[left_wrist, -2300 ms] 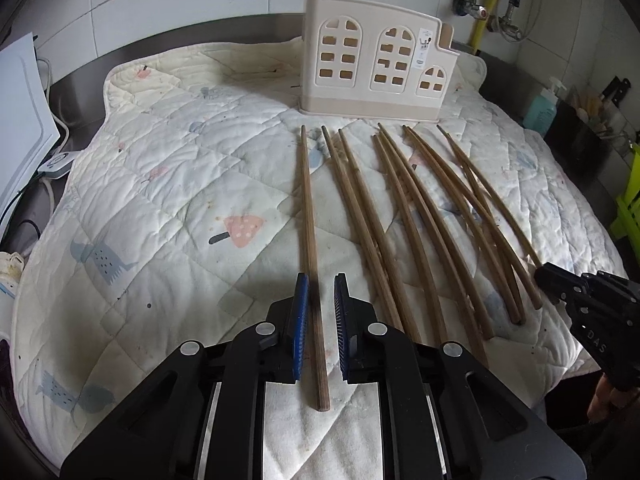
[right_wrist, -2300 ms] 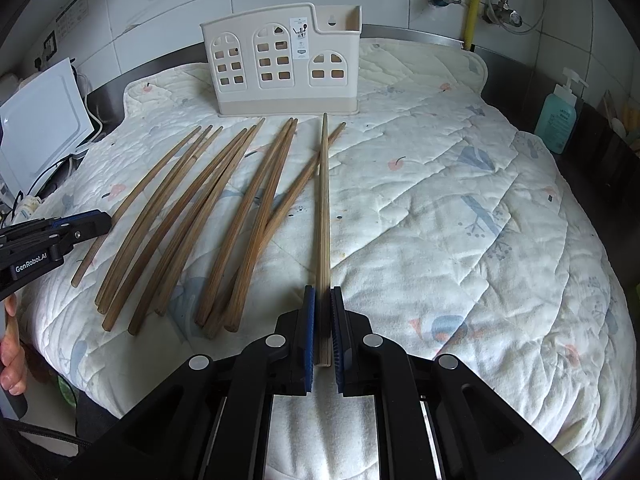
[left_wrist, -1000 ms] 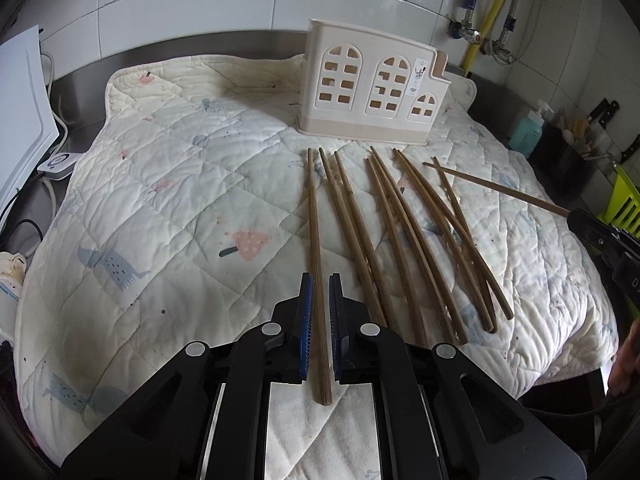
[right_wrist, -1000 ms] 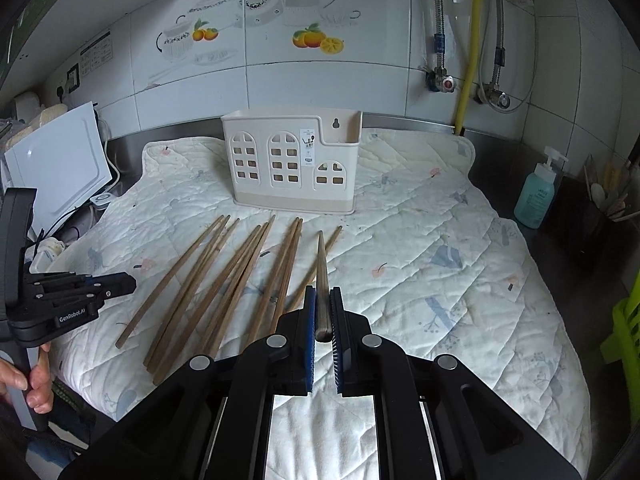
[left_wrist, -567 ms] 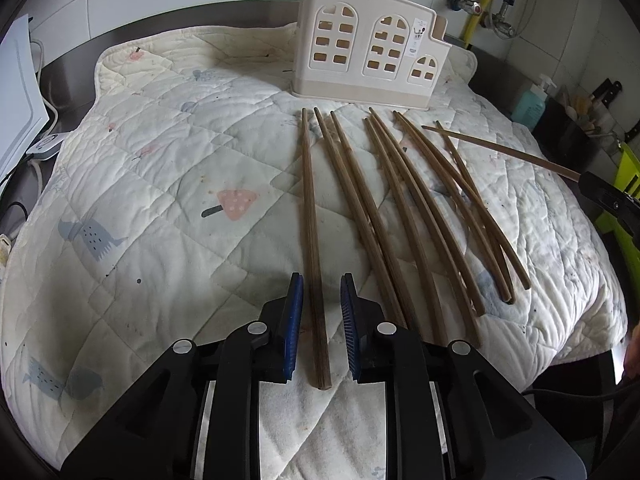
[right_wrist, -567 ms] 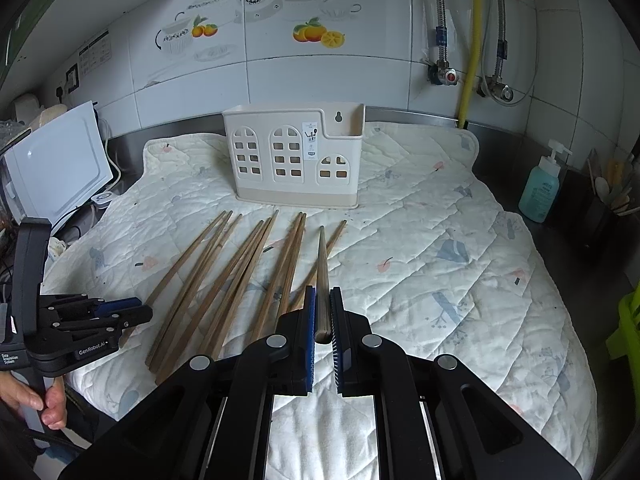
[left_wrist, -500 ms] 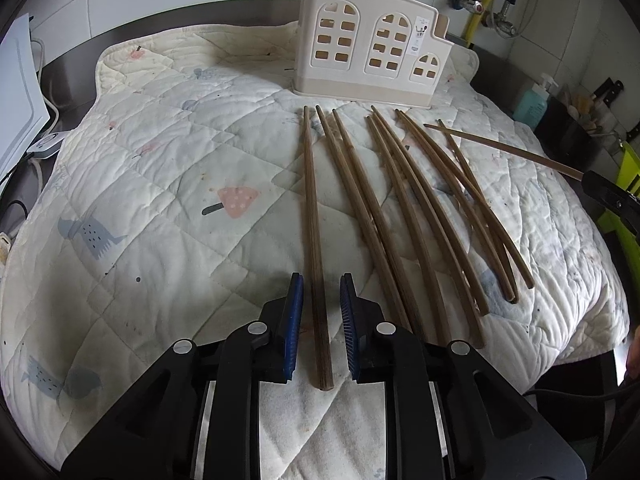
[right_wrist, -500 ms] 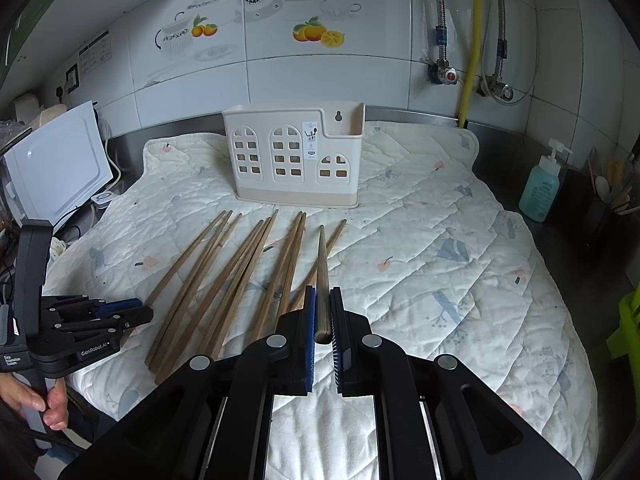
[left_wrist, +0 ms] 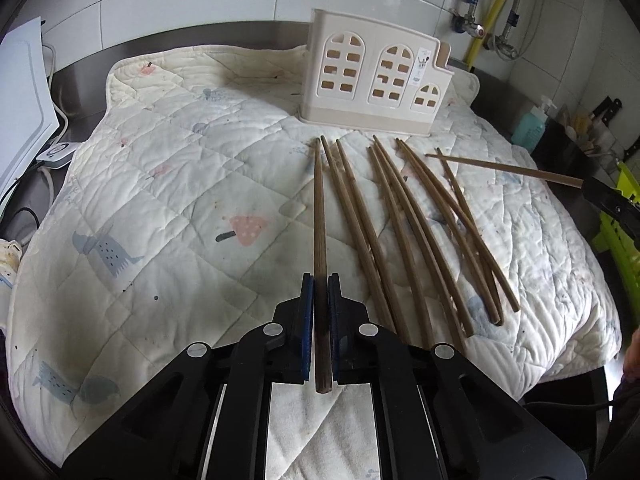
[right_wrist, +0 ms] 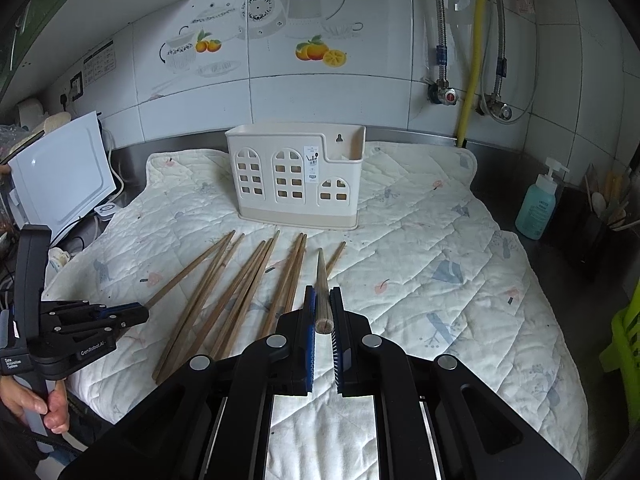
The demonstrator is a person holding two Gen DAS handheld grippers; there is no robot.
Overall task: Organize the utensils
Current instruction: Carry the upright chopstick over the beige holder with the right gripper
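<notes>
**Both grippers clamping chopsticks**

The left gripper (left_wrist: 320,280) is pinching the leftmost chopstick (left_wrist: 319,208), its jaws having just closed. The right gripper (right_wrist: 321,292) is gripping another chopstick (right_wrist: 321,280), raised. Beyond, loose chopsticks (right_wrist: 244,284) are lying before the holder (right_wrist: 296,176).

Soft, even daylight; sharp focus; strong fisheye bending at edges.

tongs (left_wrist: 320,284) black plastic | blue ribbed pads (right_wrist: 310,320) | silver screws — white "GenRobot.AI" lettering
</notes>
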